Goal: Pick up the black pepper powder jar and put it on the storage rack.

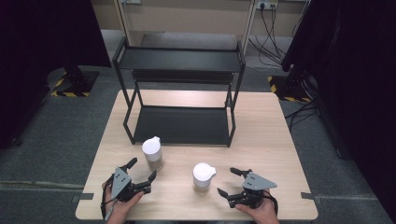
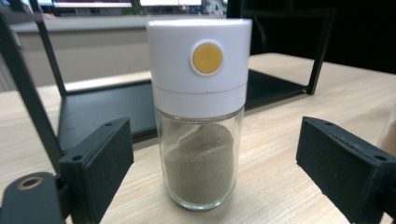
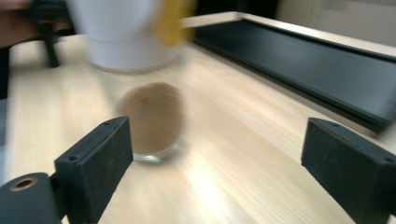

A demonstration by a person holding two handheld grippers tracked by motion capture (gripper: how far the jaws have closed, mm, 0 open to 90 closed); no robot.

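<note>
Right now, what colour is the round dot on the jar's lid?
Yellow, on the white lid of the jar; the left gripper view shows it best.

jars: 2 | tongs: 2 | rack: 1 | table: 1

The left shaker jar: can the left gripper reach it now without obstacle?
Probably yes. The left gripper is open, the shaker jar stands upright just ahead between its jaws, and only bare table lies between them.

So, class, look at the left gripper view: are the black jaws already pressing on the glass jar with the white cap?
No, the left gripper is open, with bare table showing on both sides of the glass jar.
</note>
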